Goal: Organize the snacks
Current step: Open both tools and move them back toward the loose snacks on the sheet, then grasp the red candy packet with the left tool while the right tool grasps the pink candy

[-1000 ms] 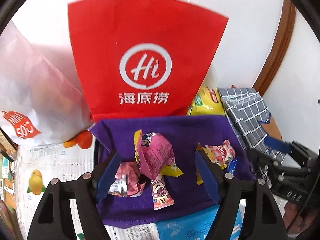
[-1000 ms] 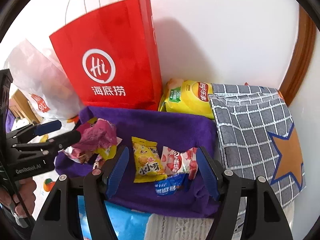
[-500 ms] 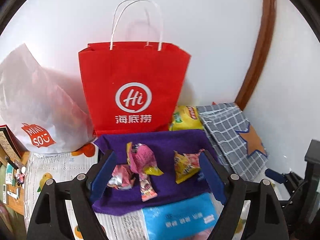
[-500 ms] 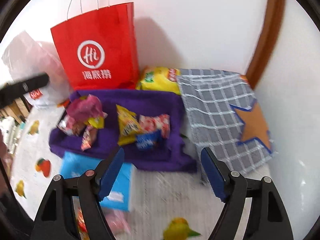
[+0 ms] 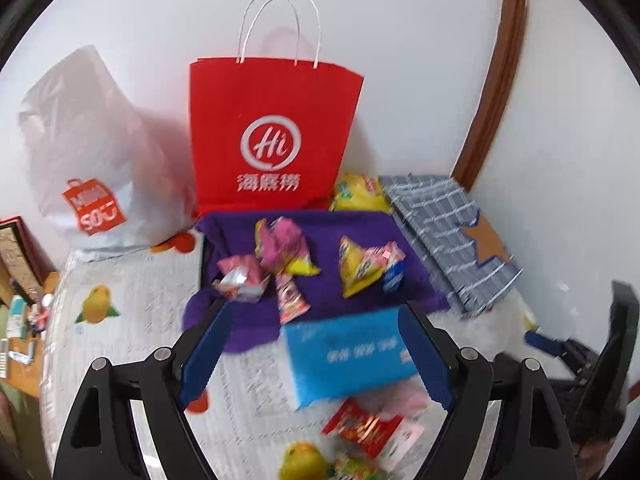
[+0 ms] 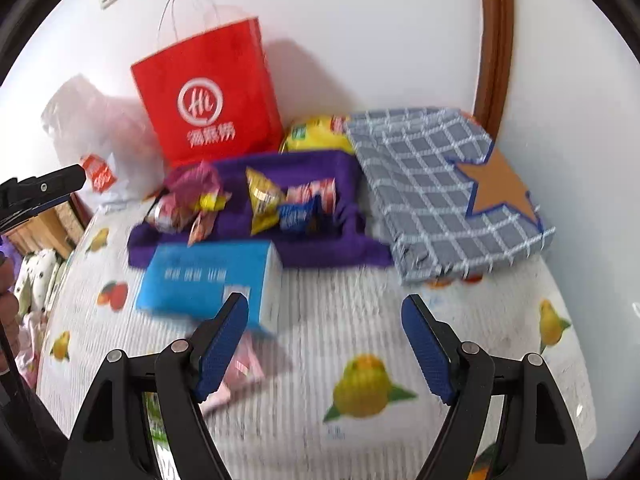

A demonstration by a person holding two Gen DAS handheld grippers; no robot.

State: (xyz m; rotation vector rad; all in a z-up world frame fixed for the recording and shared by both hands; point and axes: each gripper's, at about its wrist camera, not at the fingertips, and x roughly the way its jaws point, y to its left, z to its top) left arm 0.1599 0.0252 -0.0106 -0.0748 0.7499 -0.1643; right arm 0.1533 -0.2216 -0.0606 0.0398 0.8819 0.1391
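Observation:
Several snack packets lie on a purple cloth (image 5: 240,320) (image 6: 320,248): a pink bag (image 5: 282,246) (image 6: 196,184), a yellow bag (image 5: 354,270) (image 6: 262,200), a red-white packet (image 5: 386,256) (image 6: 316,192) and a small blue one (image 6: 294,216). A blue pack (image 5: 352,354) (image 6: 204,276) lies in front of the cloth. A red snack packet (image 5: 362,428) lies nearer. My left gripper (image 5: 316,352) is open and empty above the blue pack. My right gripper (image 6: 326,348) is open and empty over the fruit-print tablecloth (image 6: 360,320).
A red paper bag (image 5: 272,136) (image 6: 208,96) and a white plastic bag (image 5: 92,160) stand against the wall. A yellow chip bag (image 5: 358,196) (image 6: 316,136) lies behind the cloth. A grey checked box with a star (image 5: 452,236) (image 6: 448,188) sits right.
Both grippers have pulled back and up from the purple cloth. The blue pack and nearer packets have come into view. Both stay open and empty.

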